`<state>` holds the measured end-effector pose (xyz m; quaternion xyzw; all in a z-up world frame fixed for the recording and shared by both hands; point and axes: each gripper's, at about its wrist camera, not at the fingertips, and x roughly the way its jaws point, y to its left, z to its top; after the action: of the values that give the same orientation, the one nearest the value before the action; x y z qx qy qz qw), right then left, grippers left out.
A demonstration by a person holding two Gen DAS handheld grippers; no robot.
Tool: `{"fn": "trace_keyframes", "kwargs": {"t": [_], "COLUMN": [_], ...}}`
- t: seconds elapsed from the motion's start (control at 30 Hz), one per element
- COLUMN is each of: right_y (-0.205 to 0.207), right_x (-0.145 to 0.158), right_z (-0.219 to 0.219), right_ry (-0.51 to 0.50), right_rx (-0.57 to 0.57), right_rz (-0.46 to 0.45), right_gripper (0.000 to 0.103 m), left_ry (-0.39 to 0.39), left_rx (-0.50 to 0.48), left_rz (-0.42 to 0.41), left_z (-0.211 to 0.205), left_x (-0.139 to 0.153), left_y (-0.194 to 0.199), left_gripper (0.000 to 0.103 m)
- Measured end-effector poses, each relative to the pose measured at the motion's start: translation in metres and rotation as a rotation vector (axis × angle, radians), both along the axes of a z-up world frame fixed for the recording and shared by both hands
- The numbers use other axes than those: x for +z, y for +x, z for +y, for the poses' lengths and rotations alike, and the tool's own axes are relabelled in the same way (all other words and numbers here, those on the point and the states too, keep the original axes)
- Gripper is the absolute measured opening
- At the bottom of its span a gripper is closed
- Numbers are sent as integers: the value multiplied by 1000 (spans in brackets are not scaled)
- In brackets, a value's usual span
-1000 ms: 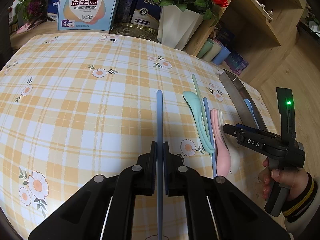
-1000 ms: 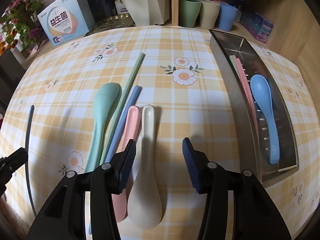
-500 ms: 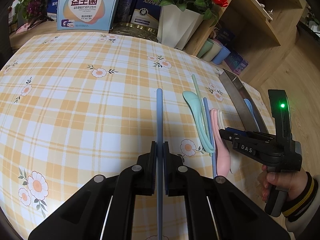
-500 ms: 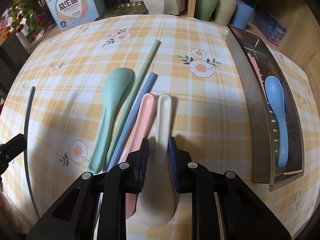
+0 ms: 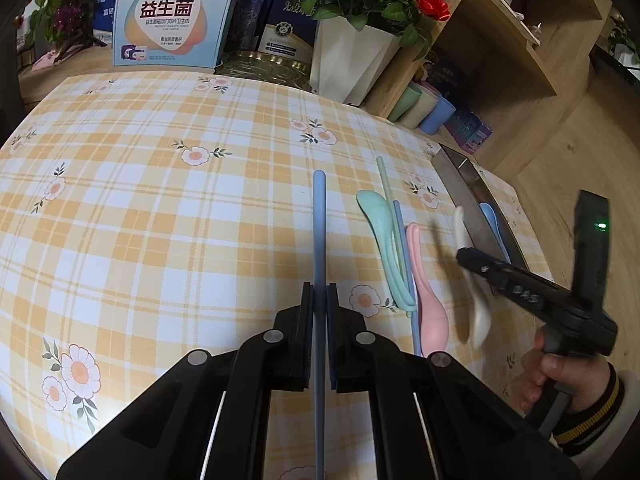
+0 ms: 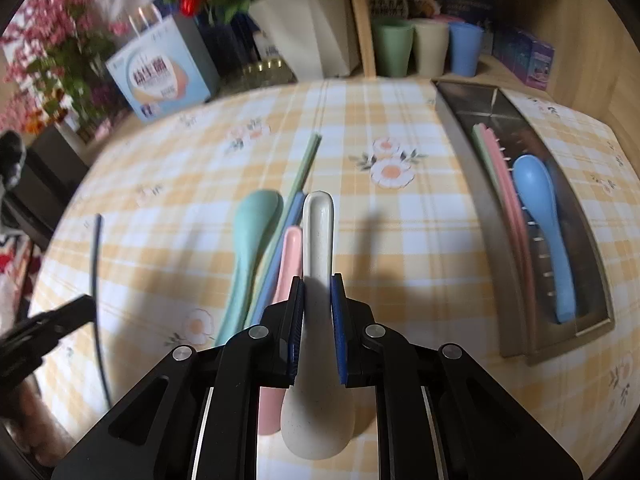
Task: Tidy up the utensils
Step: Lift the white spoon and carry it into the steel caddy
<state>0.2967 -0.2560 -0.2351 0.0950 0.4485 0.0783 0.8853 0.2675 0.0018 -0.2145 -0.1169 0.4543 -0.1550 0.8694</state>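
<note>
My left gripper (image 5: pixel 319 296) is shut on a blue chopstick (image 5: pixel 319 224) and holds it over the checked table. My right gripper (image 6: pixel 317 292) is shut on a cream spoon (image 6: pixel 317 240) and holds it lifted off the table; both show in the left wrist view, the gripper (image 5: pixel 466 254) and the spoon (image 5: pixel 474 304). On the table lie a green spoon (image 6: pixel 250 240), a pink spoon (image 6: pixel 286 264), a blue chopstick (image 6: pixel 280 232) and a green chopstick (image 6: pixel 306 164). A steel tray (image 6: pixel 472 184) at the right holds a blue spoon (image 6: pixel 544 216), a pink chopstick (image 6: pixel 506 188) and a green one.
A white flower pot (image 5: pixel 348 60), a printed box (image 5: pixel 172 16) and three cups (image 6: pixel 428 50) stand past the table's far edge. A wooden shelf (image 5: pixel 500 32) rises at the back right.
My right gripper closed on the cream spoon and lifted it off the table. My left gripper has held the blue chopstick still.
</note>
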Motion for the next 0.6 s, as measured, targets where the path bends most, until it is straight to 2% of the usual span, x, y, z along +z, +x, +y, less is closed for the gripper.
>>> {"fn": "trace_keyframes", "kwargs": {"t": [0.2, 0.3, 0.43, 0.6], "right_y": [-11, -7, 12, 43], "right_x": [21, 35, 49, 44], "right_z": [-23, -44, -88, -130], "right_ry": [46, 25, -31, -60], "right_rx": [-24, -39, -82, -111], "right_rz": [-43, -78, -106, -89], "right_gripper": [14, 14, 14, 14], "left_ry": [9, 9, -5, -19], "left_rx": [-19, -24, -30, -39], "left_rz": [-4, -4, -5, -20], "left_z": [-10, -15, -25, -46], "left_x": [6, 11, 22, 40], "left_y": [0, 3, 12, 25], "left_gripper": [6, 6, 6, 6]}}
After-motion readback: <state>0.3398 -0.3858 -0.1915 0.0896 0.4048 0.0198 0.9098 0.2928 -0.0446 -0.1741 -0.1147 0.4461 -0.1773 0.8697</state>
